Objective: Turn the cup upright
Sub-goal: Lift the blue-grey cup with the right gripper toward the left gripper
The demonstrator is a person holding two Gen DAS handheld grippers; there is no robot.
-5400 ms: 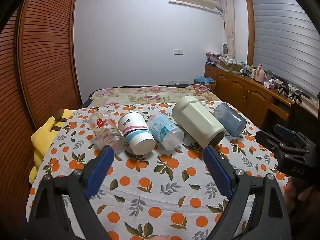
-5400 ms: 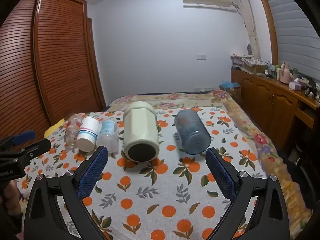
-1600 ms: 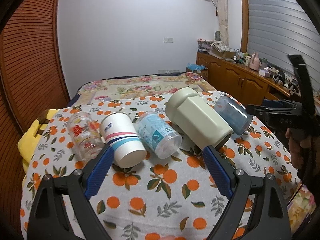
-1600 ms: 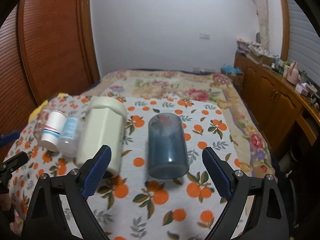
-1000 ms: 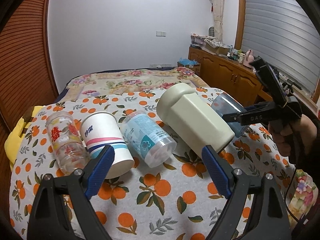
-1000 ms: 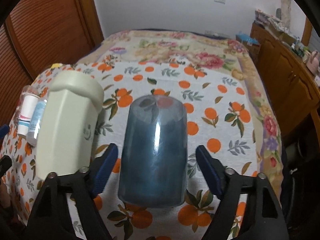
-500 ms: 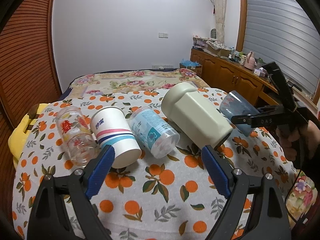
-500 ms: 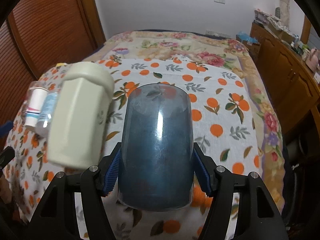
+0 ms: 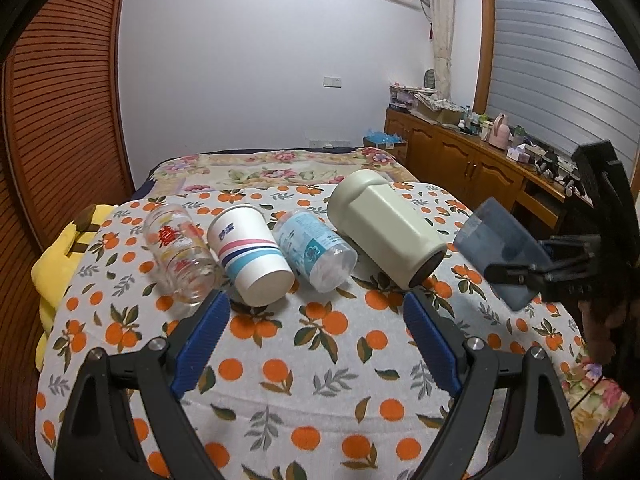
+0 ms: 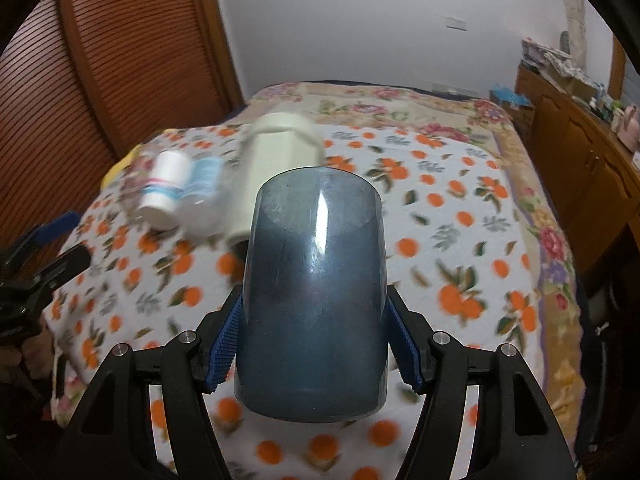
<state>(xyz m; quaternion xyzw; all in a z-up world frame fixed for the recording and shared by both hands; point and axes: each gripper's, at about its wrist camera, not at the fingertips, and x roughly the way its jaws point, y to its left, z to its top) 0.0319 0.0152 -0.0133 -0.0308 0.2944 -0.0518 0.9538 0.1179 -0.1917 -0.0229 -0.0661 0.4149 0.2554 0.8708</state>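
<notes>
Evidently the right gripper (image 10: pixel 316 354) was clamped on the smoky blue plastic cup (image 10: pixel 314 300), held clear above the orange-print tablecloth (image 9: pixel 280 364) to the right of the cream jar (image 9: pixel 386 226), its mouth toward the camera and its base tipped away, presumably so it could be swung upright. Left of that jar lay a water bottle (image 9: pixel 314 250), striped paper cup (image 9: pixel 252 254) and printed glass (image 9: pixel 178 254); the left gripper (image 9: pixel 316 340) hung with jaws apart, holding nothing, probably waiting.
</notes>
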